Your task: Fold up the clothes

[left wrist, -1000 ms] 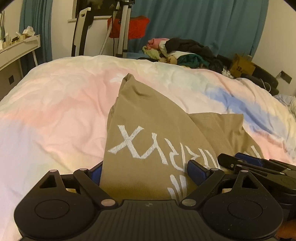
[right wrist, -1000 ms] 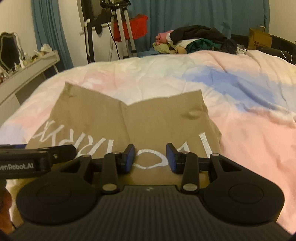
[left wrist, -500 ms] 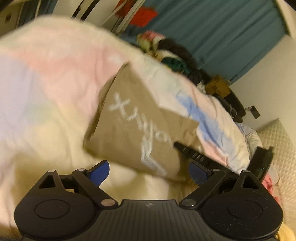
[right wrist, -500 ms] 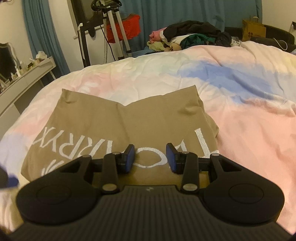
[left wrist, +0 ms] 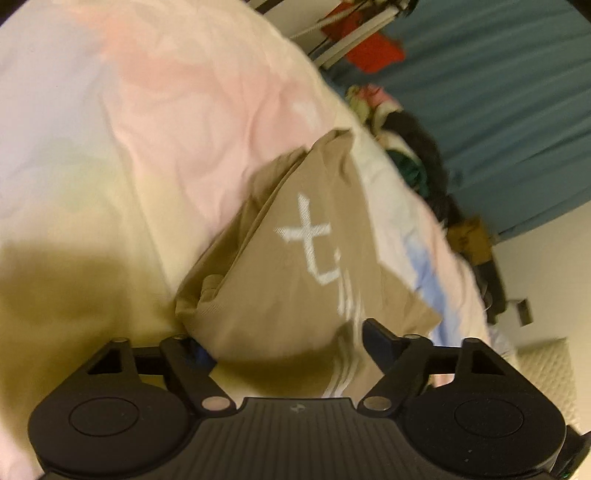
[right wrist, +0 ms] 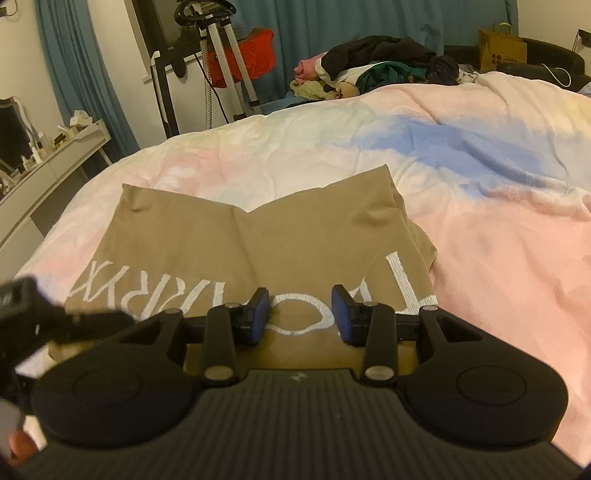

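Pastel bedding (left wrist: 155, 122) filled my left view, where my left hand-held gripper (left wrist: 282, 341) gaped wide, empty, at the tan garment's (left wrist: 295, 280) folded edge. Right view: my right hand-held gripper (right wrist: 300, 314) hovered half-open, empty, over it; folding looked partly done, other clothes (right wrist: 369, 70) heaped beyond.

A home bedroom — a bed (right wrist: 480, 240) with a pastel duvet, teal curtains (right wrist: 351, 22), a dresser (right wrist: 55, 155) with a mirror (right wrist: 13, 125), heaped laundry (right wrist: 376, 70).

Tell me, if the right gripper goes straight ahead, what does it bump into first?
Probably the tan shirt. The right gripper is open and points low across it, white letters between its fingers. The duvet lies beyond. Depth is hard to judge.
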`<state>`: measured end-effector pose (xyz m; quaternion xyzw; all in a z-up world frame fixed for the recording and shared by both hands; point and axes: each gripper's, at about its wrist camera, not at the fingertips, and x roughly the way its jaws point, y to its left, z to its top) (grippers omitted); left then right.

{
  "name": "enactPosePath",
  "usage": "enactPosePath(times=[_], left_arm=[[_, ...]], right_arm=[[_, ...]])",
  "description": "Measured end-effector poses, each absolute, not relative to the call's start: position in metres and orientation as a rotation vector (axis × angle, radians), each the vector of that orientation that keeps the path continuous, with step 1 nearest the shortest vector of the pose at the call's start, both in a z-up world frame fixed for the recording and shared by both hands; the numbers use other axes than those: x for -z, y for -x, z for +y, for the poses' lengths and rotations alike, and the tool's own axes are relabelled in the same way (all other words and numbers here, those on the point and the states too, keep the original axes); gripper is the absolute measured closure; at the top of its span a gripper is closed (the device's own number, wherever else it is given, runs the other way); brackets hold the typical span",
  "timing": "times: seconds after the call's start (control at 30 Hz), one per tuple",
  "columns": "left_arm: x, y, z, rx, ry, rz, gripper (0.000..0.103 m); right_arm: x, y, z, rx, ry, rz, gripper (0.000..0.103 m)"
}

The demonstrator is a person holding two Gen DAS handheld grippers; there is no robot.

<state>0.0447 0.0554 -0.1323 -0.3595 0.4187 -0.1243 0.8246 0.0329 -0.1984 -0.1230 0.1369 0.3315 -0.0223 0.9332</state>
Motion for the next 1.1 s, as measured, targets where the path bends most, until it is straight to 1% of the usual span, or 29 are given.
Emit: enactPosePath(times=[0.07, 0.1, 0.13, 0.17, 0.23, 0.33, 0.4, 0.43, 0.47, 0.53, 0.57, 0.63, 0.73, 0.83, 0.87, 0.93, 1.0, 1.03, 1.07, 1.1], left_arm=[[0.137, -0.049, 0.057, 0.245, 0.802, 0.876, 0.029], [0.14, -0.051, 0.057, 0.234, 0.818, 0.874, 0.035], [0.143, -0.052, 0.058, 0.222, 0.823, 0.886, 0.043], [0.145, -0.053, 0.059, 0.213, 0.826, 0.894, 0.044], [0.147, -0.053, 0.061, 0.202, 0.835, 0.899, 0.051], [0.148, -0.051, 0.06, 0.198, 0.846, 0.895, 0.056], [0.149, -0.052, 0.062, 0.198, 0.863, 0.896, 0.057], [0.149, -0.053, 0.063, 0.198, 0.87, 0.896, 0.058], [0.149, -0.052, 0.065, 0.199, 0.878, 0.897, 0.058], [0.15, -0.053, 0.069, 0.2, 0.89, 0.897, 0.061], [0.151, -0.053, 0.071, 0.201, 0.896, 0.898, 0.062], [0.153, -0.053, 0.073, 0.204, 0.915, 0.899, 0.065], [0.155, -0.054, 0.077, 0.216, 0.948, 0.894, 0.069], [0.159, -0.052, 0.083, 0.232, 1.006, 0.884, 0.074], [0.16, -0.052, 0.086, 0.236, 1.026, 0.882, 0.075], [0.163, -0.054, 0.086, 0.241, 1.059, 0.879, 0.076], [0.164, -0.055, 0.087, 0.244, 1.079, 0.876, 0.077], [0.165, -0.056, 0.086, 0.246, 1.084, 0.874, 0.077], [0.166, -0.056, 0.087, 0.248, 1.087, 0.871, 0.077], [0.165, -0.056, 0.086, 0.25, 1.087, 0.869, 0.077]], right_arm=[[0.122, -0.031, -0.201, 0.032, -0.322, 0.676, 0.063], [0.121, -0.027, -0.204, 0.014, -0.373, 0.672, 0.063], [0.12, -0.024, -0.207, -0.004, -0.423, 0.668, 0.063], [0.119, -0.021, -0.21, -0.023, -0.474, 0.664, 0.062], [0.116, -0.015, -0.217, -0.059, -0.575, 0.655, 0.06], [0.113, -0.006, -0.226, -0.114, -0.725, 0.639, 0.059], [0.111, 0.0, -0.232, -0.151, -0.826, 0.626, 0.042], [0.11, 0.003, -0.235, -0.17, -0.876, 0.619, 0.023], [0.108, 0.006, -0.238, -0.189, -0.926, 0.612, 0.014], [0.113, 0.01, -0.24, -0.247, -1.03, 0.625, 0.014], [0.122, 0.008, -0.238, -0.289, -1.088, 0.66, 0.016], [0.145, 0.007, -0.235, -0.313, -1.224, 0.739, 0.016], [0.177, 0.005, -0.234, -0.282, -1.41, 0.833, 0.014], [0.189, 0.002, -0.235, -0.225, -1.454, 0.83, 0.015], [0.191, 0.003, -0.237, -0.192, -1.47, 0.81, 0.019], [0.193, 0.007, -0.243, -0.119, -1.505, 0.76, 0.03], [0.197, 0.013, -0.25, -0.043, -1.54, 0.713, 0.036], [0.198, 0.016, -0.253, 0.0, -1.539, 0.685, 0.041], [0.198, 0.02, -0.257, 0.043, -1.534, 0.656, 0.044], [0.198, 0.023, -0.26, 0.085, -1.529, 0.627, 0.044]])
